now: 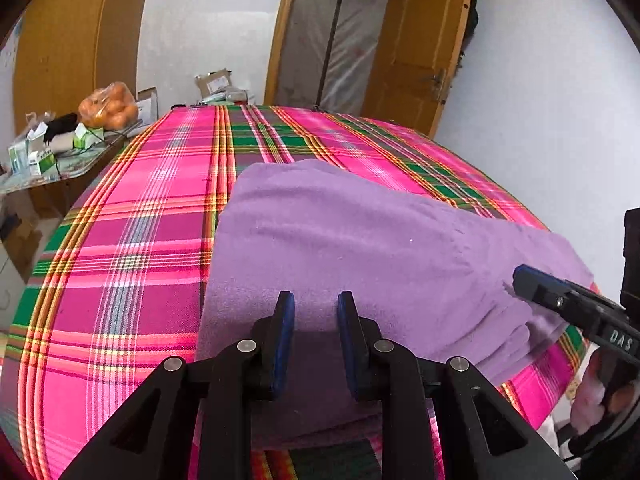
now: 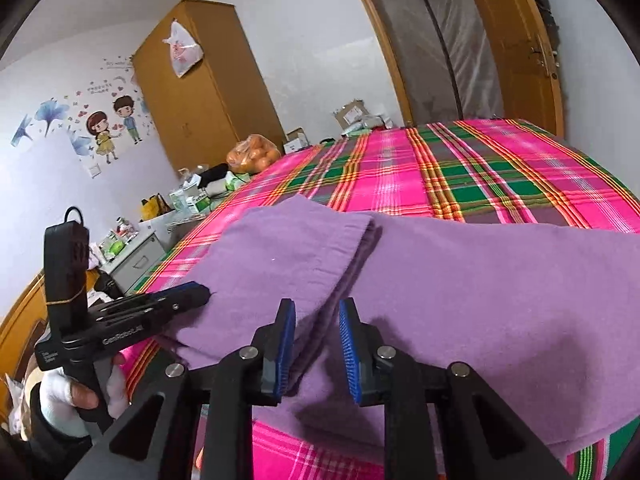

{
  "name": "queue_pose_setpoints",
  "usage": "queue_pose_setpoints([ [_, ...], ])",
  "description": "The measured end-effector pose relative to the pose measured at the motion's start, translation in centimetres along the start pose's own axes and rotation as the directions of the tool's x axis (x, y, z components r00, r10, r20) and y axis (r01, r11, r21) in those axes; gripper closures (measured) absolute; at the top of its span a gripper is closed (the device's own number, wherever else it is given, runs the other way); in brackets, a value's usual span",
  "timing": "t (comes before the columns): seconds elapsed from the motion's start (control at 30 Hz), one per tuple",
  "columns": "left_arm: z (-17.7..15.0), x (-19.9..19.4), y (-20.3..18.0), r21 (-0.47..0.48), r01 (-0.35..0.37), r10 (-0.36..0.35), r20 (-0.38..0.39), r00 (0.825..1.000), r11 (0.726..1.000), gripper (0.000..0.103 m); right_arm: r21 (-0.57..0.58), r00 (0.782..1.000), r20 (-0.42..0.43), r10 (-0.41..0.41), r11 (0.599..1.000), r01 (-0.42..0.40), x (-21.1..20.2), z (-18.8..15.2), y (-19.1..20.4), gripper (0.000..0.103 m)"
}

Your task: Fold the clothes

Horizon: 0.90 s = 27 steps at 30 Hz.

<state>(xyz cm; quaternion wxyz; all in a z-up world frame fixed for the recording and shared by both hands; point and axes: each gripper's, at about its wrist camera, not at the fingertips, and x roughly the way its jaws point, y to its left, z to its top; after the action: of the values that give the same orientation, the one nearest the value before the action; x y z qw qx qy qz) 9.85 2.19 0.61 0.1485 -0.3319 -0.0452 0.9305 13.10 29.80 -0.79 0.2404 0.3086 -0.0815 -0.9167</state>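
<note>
A purple garment (image 1: 340, 240) lies partly folded on the pink plaid bed (image 1: 132, 248). In the right wrist view one layer of the purple garment (image 2: 480, 280) is folded over, its hem pointing to the far side. My left gripper (image 1: 316, 312) is open low over the garment's near edge, with cloth showing under the gap. My right gripper (image 2: 317, 320) is open too, over the fold line. The right gripper (image 1: 524, 280) touches the wrinkled cloth at the right in the left wrist view. At the garment's left edge, the right wrist view shows the left gripper (image 2: 196, 292) held by a gloved hand (image 2: 60, 396).
A cluttered side table (image 1: 60, 160) with a bag of oranges (image 1: 110, 106) and small boxes stands left of the bed. A wooden wardrobe (image 2: 200, 92) and a wooden door (image 1: 420, 60) line the far wall. The bed's front edge is close under both grippers.
</note>
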Motion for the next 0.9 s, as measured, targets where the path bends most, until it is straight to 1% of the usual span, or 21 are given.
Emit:
queue_pose_setpoints([
  [0.07, 0.0, 0.0, 0.0, 0.001, -0.001, 0.001, 0.001, 1.000, 1.000, 0.080, -0.009, 1.000, -0.021, -0.005, 1.000, 0.005, 0.6, -0.3, 0.0, 0.079],
  [0.17, -0.1, 0.0, -0.1, 0.003, -0.004, 0.004, 0.003, 1.000, 1.000, 0.080, 0.017, 1.000, -0.022, 0.002, 1.000, -0.002, 0.9, -0.5, -0.6, 0.077],
  [0.23, -0.1, 0.1, -0.1, 0.004, -0.005, 0.005, 0.005, 1.000, 1.000, 0.080, 0.033, 1.000, -0.023, 0.006, 0.999, -0.005, 0.9, -0.6, -1.0, 0.070],
  [0.27, -0.1, 0.1, -0.2, 0.005, -0.006, 0.006, 0.005, 1.000, 1.000, 0.080, 0.036, 1.000, -0.021, 0.007, 0.999, -0.007, 0.9, -0.7, -1.1, 0.069],
  [0.43, -0.2, -0.2, -0.1, -0.013, 0.000, 0.000, 0.012, 1.000, 1.000, 0.080, 0.047, 1.000, -0.009, 0.000, 0.999, 0.000, 0.2, -0.9, -1.1, 0.069],
  [0.53, -0.3, -0.6, -0.1, -0.036, 0.009, -0.008, 0.019, 1.000, 0.999, 0.080, 0.063, 1.000, 0.009, -0.023, 0.998, 0.022, -0.6, -0.6, -1.4, 0.073],
  [0.63, -0.2, -0.8, -0.3, -0.036, 0.011, -0.010, 0.026, 1.000, 0.999, 0.079, 0.087, 1.000, 0.019, -0.016, 0.996, 0.014, -1.1, -0.5, -1.8, 0.074],
  [0.73, -0.4, -0.7, -0.7, -0.024, 0.002, -0.001, 0.028, 1.000, 1.000, 0.079, 0.050, 1.000, 0.016, -0.008, 0.999, 0.008, -0.8, -0.6, -1.0, 0.074],
  [0.8, -0.5, -0.6, -0.8, -0.016, -0.002, 0.003, 0.029, 1.000, 1.000, 0.079, 0.026, 1.000, 0.003, -0.024, 0.999, 0.023, -0.3, -0.8, -0.5, 0.075],
  [0.9, -0.6, -0.4, -1.0, -0.004, -0.009, 0.009, 0.031, 0.999, 1.000, 0.079, 0.028, 0.999, -0.017, -0.049, 0.998, 0.050, 0.2, -1.0, -0.6, 0.076],
])
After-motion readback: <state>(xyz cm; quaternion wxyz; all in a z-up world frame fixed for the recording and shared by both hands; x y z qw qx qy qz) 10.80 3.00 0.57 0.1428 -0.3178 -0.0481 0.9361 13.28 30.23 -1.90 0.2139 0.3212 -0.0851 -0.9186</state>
